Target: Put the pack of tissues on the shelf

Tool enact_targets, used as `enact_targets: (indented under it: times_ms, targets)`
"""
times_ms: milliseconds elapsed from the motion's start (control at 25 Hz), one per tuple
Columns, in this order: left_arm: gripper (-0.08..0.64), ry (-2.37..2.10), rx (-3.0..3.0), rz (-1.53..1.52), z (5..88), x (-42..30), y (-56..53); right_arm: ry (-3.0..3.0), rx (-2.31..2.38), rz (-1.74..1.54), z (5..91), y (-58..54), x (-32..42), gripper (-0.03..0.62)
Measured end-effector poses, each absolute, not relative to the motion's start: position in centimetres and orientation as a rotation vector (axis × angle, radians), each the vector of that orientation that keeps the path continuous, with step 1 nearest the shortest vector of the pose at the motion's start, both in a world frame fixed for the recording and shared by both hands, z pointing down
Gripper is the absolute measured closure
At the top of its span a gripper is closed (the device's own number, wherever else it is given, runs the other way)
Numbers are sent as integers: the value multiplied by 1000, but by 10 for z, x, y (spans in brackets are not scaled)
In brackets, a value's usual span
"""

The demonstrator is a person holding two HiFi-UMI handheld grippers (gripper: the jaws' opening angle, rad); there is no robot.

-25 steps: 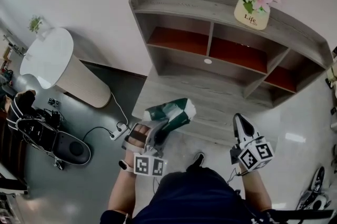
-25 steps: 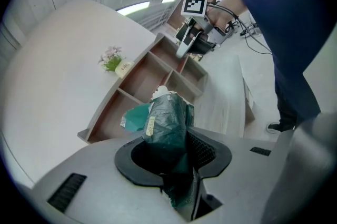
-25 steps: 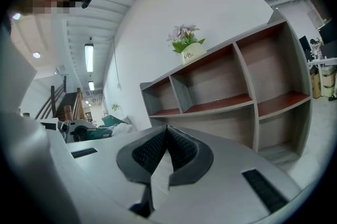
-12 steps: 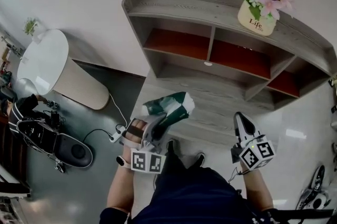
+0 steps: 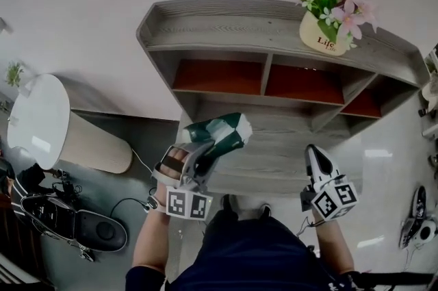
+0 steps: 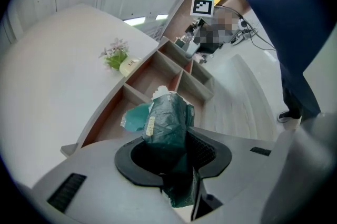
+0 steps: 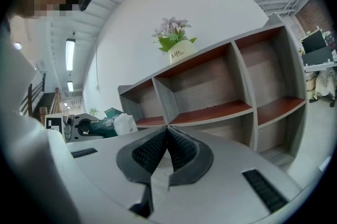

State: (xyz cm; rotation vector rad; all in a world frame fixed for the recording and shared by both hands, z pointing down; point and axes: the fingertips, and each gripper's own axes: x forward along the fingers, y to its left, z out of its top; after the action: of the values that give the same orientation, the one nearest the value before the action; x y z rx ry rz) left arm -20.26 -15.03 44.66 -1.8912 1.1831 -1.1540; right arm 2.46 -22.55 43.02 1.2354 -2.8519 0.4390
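A dark green pack of tissues (image 5: 217, 135) with a white end juts from my left gripper (image 5: 198, 158), which is shut on it. In the left gripper view the pack of tissues (image 6: 166, 125) sits pinched between the black jaws and points toward the shelf (image 6: 174, 78). The grey wooden shelf (image 5: 274, 22) with red-brown compartments stands against the white wall, just beyond the pack. My right gripper (image 5: 313, 158) hovers at the lower right, shut and empty. Its own view has the right gripper (image 7: 167, 136) with jaws touching, facing the shelf (image 7: 210, 91).
A pot of pink flowers (image 5: 330, 9) stands on the shelf top at the right. A white round table (image 5: 41, 122) is to the left, with a black device (image 5: 68, 224) and a cable on the floor. The person's legs and shoes (image 5: 243, 204) are below the shelf.
The view has tilted and shifted, so the shelf now sits lower and more square-on. The left gripper with the pack has risen slightly toward the shelf's lower ledge; the right gripper has barely moved.
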Motion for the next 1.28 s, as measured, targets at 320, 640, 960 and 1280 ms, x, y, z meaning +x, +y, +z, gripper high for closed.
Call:
enact_targets:
  times_ms: [320,640,960,1280]
  targets:
    - [422,1095,-1924,-1031,428,-226,-204,-2783,1396,449,433,-227,9,588]
    - [422,1037,-1975,-954,426,-243,-256,-2712,1577,474,436,-226,8,588]
    - [420,1021,-2006,-902,419,-247,-307,-2647,1675,469,441,-224,6,588]
    - [419,980,-2049,-905,431,-241,-343,-2618,1710,462,440,-226,11,588]
